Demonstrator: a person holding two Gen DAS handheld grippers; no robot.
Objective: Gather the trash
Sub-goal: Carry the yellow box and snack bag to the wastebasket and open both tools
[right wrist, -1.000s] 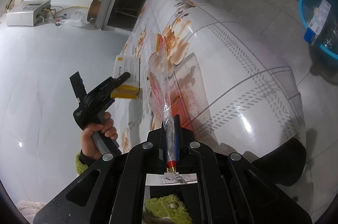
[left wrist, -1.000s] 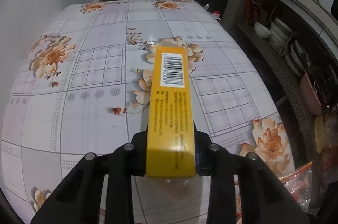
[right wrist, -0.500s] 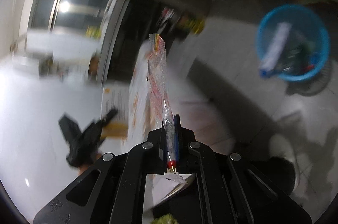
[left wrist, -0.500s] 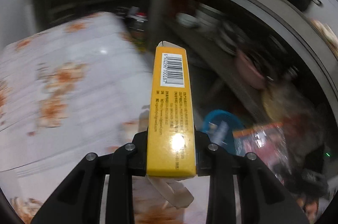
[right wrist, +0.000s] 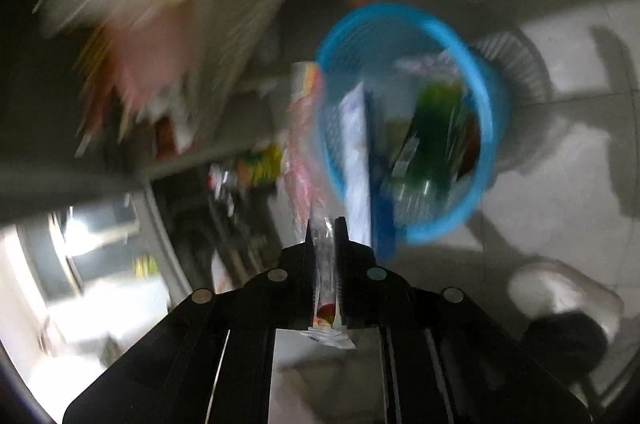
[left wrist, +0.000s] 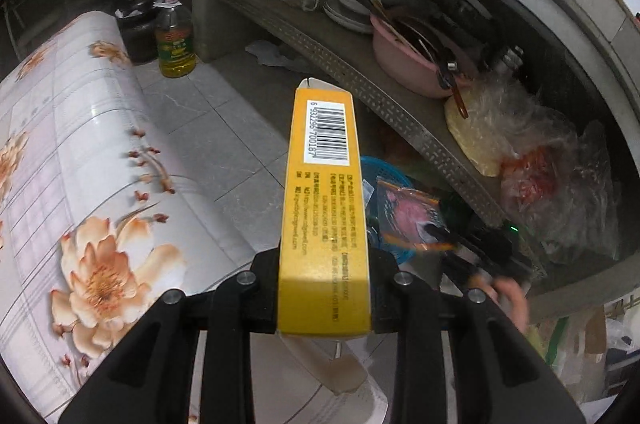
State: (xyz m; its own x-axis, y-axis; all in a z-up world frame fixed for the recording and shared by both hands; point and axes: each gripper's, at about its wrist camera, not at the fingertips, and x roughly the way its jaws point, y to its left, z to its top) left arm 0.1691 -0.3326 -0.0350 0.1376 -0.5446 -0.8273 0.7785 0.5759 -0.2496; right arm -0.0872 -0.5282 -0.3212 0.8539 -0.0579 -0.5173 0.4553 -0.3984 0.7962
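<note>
**Over the blue basket, one wrapper loosening, one box to come**

Above the floor tiles, my right gripper (right wrist: 324, 224) points toward the blue basket (right wrist: 476, 72), and its jaws have just been opening with the clear plastic wrapper (right wrist: 306, 144) still standing between them. My worry: the wrapper's long end leans beside the near rim rather than over the mouth, so I judge that if it drops now it could flutter onto the floor. The view is blurred, so I can't tell whether the pads still touch it.

My left gripper (left wrist: 325, 264) is clamped on the yellow box (left wrist: 322, 208), held above the flowered table (left wrist: 80, 152). Beyond it the shelf edge (left wrist: 400, 116) juts close to the basket, and the right hand (left wrist: 508, 300) sits in the box's path. Both could catch the box, I reckon. An oil bottle (left wrist: 175, 40) stands well clear.
</note>
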